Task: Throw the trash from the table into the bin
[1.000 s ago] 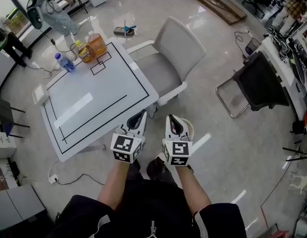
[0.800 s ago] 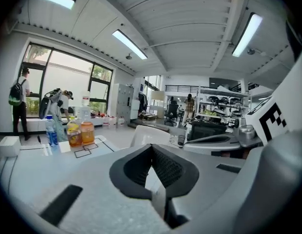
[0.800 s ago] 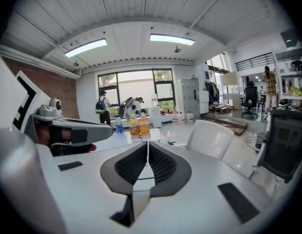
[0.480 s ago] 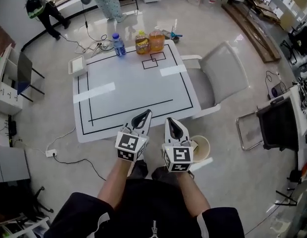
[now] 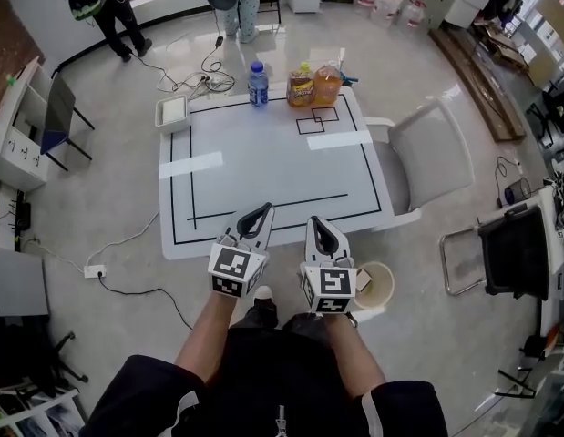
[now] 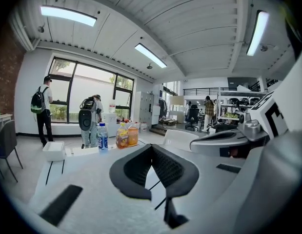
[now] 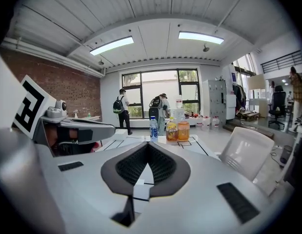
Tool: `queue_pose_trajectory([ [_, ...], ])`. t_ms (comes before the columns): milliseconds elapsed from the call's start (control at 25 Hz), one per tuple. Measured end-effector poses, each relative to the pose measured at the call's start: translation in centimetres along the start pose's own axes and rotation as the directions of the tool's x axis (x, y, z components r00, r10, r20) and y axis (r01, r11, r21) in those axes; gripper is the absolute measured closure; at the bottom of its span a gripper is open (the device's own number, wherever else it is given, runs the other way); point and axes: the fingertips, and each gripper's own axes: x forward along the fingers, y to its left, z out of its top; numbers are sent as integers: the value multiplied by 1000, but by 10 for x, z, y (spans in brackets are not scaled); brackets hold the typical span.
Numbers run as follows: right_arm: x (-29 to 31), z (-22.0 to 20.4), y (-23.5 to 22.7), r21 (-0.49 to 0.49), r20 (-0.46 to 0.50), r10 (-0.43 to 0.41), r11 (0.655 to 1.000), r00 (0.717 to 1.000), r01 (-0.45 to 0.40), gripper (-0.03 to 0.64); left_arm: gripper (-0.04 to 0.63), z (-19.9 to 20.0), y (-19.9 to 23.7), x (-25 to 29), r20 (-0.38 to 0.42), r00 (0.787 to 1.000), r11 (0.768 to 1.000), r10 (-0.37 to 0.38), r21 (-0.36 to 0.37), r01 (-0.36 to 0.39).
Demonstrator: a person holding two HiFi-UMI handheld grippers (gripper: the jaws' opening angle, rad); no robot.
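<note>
The white table [image 5: 272,167] with black lines lies straight ahead. On its far edge stand a blue-capped water bottle [image 5: 257,83] [image 6: 102,136] [image 7: 153,129], a yellow bottle [image 5: 302,86] [image 7: 171,130] and an orange bottle [image 5: 327,85] [image 7: 183,129]. A white box [image 5: 173,111] [image 6: 54,150] sits at the far left corner. The beige bin [image 5: 374,286] stands on the floor just right of my right gripper [image 5: 318,224] [image 7: 148,144]. My left gripper [image 5: 261,212] [image 6: 151,145] is beside it, over the table's near edge. Both are shut with nothing between their jaws.
A white chair [image 5: 436,153] [image 7: 248,152] stands at the table's right side, and a black chair [image 5: 509,244] further right. Cables and a power strip [image 5: 93,270] lie on the floor to the left. Two people [image 5: 108,12] stand beyond the table near the window.
The view has swung round so the table, earlier off to the left, now lies squarely ahead. Both grippers stayed shut and side by side; the bin now shows beside the right one.
</note>
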Motion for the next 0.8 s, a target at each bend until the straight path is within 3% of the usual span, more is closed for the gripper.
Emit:
queue_pose_trajectory([
  [800,-1,9,33,-16,10,15,1000,1000,-15,607,588,-7,21,-17,17,1000,1000,1,-30,-1],
])
